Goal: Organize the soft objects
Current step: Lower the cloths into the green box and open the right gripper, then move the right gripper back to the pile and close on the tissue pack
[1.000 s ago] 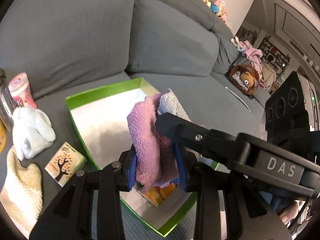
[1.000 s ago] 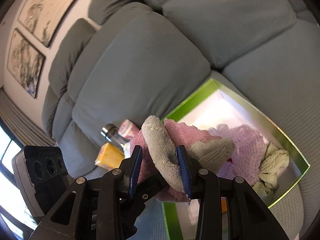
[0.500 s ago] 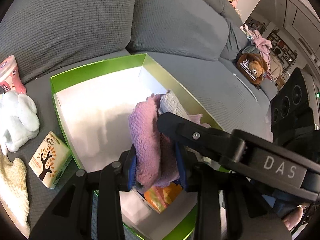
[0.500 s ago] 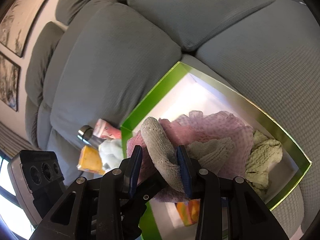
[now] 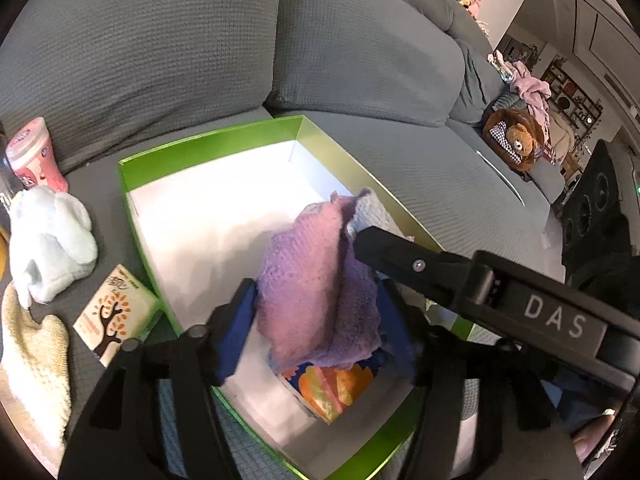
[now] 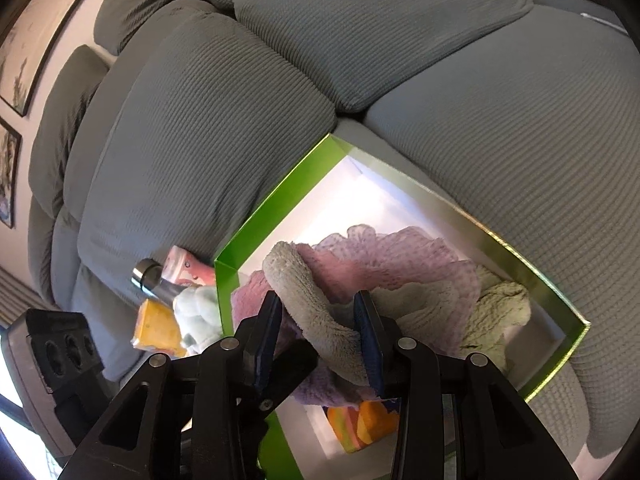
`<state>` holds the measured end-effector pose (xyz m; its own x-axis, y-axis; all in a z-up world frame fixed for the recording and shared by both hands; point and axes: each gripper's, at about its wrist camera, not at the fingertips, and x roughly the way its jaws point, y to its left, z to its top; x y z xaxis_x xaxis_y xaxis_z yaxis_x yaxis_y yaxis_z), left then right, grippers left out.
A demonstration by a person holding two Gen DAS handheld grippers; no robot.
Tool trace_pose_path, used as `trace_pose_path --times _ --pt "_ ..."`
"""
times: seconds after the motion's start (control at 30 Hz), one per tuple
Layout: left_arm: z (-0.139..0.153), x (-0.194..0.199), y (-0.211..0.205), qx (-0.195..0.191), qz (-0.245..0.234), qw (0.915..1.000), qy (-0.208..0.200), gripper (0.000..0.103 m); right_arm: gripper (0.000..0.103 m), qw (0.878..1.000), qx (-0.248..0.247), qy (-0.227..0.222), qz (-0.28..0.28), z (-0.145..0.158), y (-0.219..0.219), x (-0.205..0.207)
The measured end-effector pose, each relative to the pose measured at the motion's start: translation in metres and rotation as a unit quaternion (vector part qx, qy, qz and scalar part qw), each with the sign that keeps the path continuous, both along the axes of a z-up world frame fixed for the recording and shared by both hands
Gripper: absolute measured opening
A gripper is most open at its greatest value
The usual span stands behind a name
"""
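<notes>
One grey ribbed-fabric sofa fills both views. On its seat sits one open rectangular box with bright green walls and a white floor; in the left wrist view its long axis runs from 11 o'clock to 5 o'clock.

Inside the box, at the 5 o'clock end, lies one bunched pink-lilac waffle-knit cloth. It is crumpled and ridged, its fold running roughly 12 to 6 o'clock in the left view. One grey-beige plush cloth is draped over it, curving from 11 o'clock down to 5 o'clock in the right view. One pale green crumpled cloth lies at 3 o'clock against the box wall. One orange and yellow printed item lies flat on the box floor beneath the pink cloth.

The left gripper has its blue pads spread, flanking the pink cloth; whether they touch it cannot be told. The right gripper pinches the grey-beige cloth between its blue pads.

Outside the box, at 9 o'clock in the left view: one pale blue plush toy, one cream knitted piece, one small printed packet with a tree motif touching the box wall, and one pink cup. One brown teddy bear sits far off at 2 o'clock.
</notes>
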<state>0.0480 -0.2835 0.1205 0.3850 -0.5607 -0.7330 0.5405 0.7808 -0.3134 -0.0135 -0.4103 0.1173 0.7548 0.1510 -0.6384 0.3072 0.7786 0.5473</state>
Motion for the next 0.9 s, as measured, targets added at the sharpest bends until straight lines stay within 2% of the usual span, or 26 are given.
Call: trace_pose_path --times 0.1,0.17,0.33,0.57,0.73,0.9 --pt "0.007 -0.001 0.010 -0.019 0.003 0.9998 -0.002 0.077 0.062 1.000 -0.019 -0.015 -0.011 0.009 0.003 -0.007" --pt "0.012 -0.003 0.019 -0.030 0.009 0.9995 -0.005 0.079 0.066 0.999 -0.035 -0.022 -0.016 0.016 0.006 -0.012" --pt "0.025 -0.010 0.043 -0.051 0.018 0.9984 -0.013 0.088 0.084 0.996 -0.062 -0.047 -0.031 0.033 0.015 -0.026" --pt "0.043 -0.029 0.097 -0.084 0.053 0.9943 -0.039 0.102 0.088 0.991 -0.113 -0.067 -0.040 0.056 0.035 -0.040" --pt "0.049 -0.043 0.149 -0.083 0.091 0.9908 -0.057 0.102 0.088 0.987 -0.141 -0.073 -0.027 0.068 0.057 -0.041" --pt "0.043 -0.055 0.210 -0.072 0.155 0.9829 -0.069 0.102 0.088 0.980 -0.178 -0.082 0.008 0.082 0.095 -0.042"
